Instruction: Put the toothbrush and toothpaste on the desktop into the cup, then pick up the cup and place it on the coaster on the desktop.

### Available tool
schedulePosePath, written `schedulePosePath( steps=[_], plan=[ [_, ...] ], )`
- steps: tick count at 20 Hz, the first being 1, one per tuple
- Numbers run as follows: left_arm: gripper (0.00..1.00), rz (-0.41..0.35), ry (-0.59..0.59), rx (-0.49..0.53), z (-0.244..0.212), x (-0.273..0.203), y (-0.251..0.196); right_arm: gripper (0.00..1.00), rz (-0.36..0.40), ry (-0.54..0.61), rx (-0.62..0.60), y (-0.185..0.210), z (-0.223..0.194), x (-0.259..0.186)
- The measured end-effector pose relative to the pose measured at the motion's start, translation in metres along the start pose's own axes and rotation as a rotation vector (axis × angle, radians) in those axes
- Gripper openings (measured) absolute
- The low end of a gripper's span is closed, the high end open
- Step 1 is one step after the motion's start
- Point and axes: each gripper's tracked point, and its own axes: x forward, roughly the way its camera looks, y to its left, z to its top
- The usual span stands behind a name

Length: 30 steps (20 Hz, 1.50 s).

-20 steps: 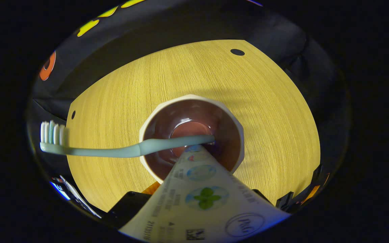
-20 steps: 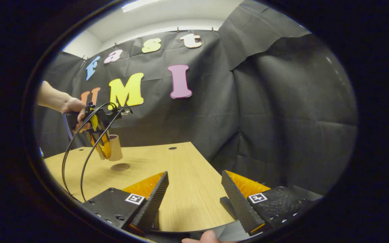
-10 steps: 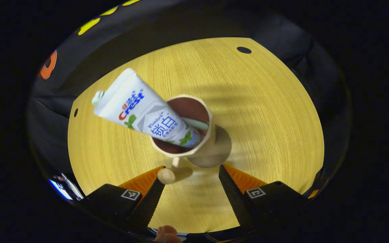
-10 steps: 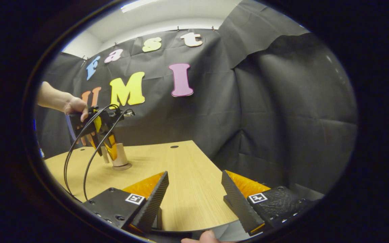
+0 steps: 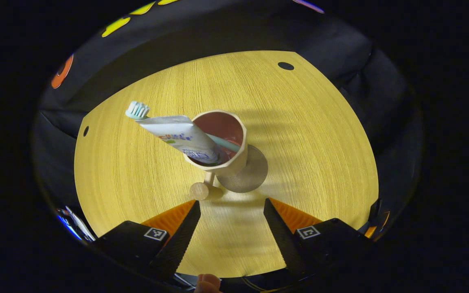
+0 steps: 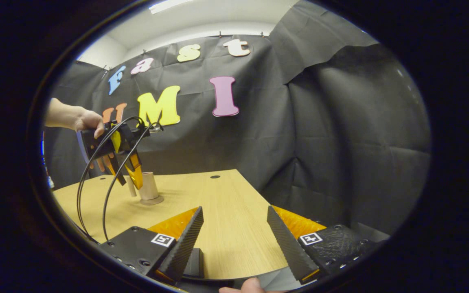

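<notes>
Below the left hand-held gripper [image 5: 230, 219], whose fingers stand wide apart with nothing between them, the beige faceted cup with a dark reddish inside [image 5: 228, 156] stands upright on the round brown coaster [image 5: 250, 179], which peeks out from under its right side. Leaning out of the cup toward the upper left are the white toothpaste tube [image 5: 179, 136] and the pale green toothbrush [image 5: 137, 110]; the tube covers most of the brush, so just the bristled head and a short stretch of handle inside the rim can be seen, and the tube's print is too small to make out. A small knobbed wooden handle [image 5: 202, 189] sticks out from the cup's near side, touching the light wood-grain surface [image 5: 320, 142].

From the right gripper view, the right hand-held gripper [image 6: 234, 230] is likewise spread wide and empty, low over the near edge of the surface. Far off at left, a hand [image 6: 90, 122] holds the left hand-held gripper above the cup [image 6: 149, 187], partly hiding it; black cables [image 6: 96, 183] loop down from it.
</notes>
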Motion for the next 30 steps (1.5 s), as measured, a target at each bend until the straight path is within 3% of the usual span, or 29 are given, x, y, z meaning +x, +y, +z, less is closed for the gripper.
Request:
schedulePosePath(
  steps=[5, 6, 7, 10, 14, 15, 16, 17, 20, 21, 22, 23, 30],
  plan=[
    [0.99, -0.008, -0.161, 0.003, 0.001, -0.055, 0.012, 0.95, 0.008, -0.055, -0.052, 0.007, 0.031, 0.007],
    [0.99, -0.011, -0.236, 0.007, 0.009, -0.07, 0.014, 0.99, 0.017, -0.069, -0.061, 0.011, 0.038, 0.011],
    [0.99, -0.02, -0.35, 0.004, 0.02, -0.088, 0.015, 0.95, 0.028, -0.085, -0.067, 0.017, 0.046, 0.016],
    [0.99, -0.031, -0.72, -0.092, 0.046, -0.146, 0.021, 0.95, 0.051, -0.127, -0.077, 0.036, 0.073, 0.033],
    [0.99, 0.066, -1.074, -0.161, 0.072, -0.233, 0.044, 0.92, 0.068, -0.204, -0.11, 0.063, 0.133, 0.057],
    [0.98, 0.108, -1.13, -0.173, 0.08, -0.253, 0.054, 0.99, 0.075, -0.226, -0.12, 0.07, 0.15, 0.062],
    [0.98, 0.153, -1.179, -0.176, 0.064, -0.269, 0.061, 0.95, 0.089, -0.238, -0.125, 0.08, 0.166, 0.063],
    [0.98, 0.193, -1.232, -0.178, 0.061, -0.298, 0.083, 0.98, 0.1, -0.256, -0.119, 0.087, 0.18, 0.064],
    [0.97, 0.257, -1.336, -0.189, 0.053, -0.324, 0.102, 0.96, 0.137, -0.329, -0.129, 0.11, 0.227, 0.062],
    [0.98, 0.249, -1.349, -0.194, 0.051, -0.326, 0.102, 0.96, 0.149, -0.334, -0.13, 0.116, 0.237, 0.063],
    [0.92, 0.226, -1.35, -0.203, 0.046, -0.328, 0.101, 0.96, 0.158, -0.331, -0.129, 0.121, 0.247, 0.066],
    [0.98, 0.21, -1.345, -0.214, 0.044, -0.327, 0.102, 0.96, 0.169, -0.322, -0.119, 0.126, 0.258, 0.068],
    [0.98, 0.278, -1.386, -0.287, 0.016, -0.347, 0.148, 0.96, 0.196, -0.335, -0.117, 0.151, 0.321, 0.067]
  ],
)
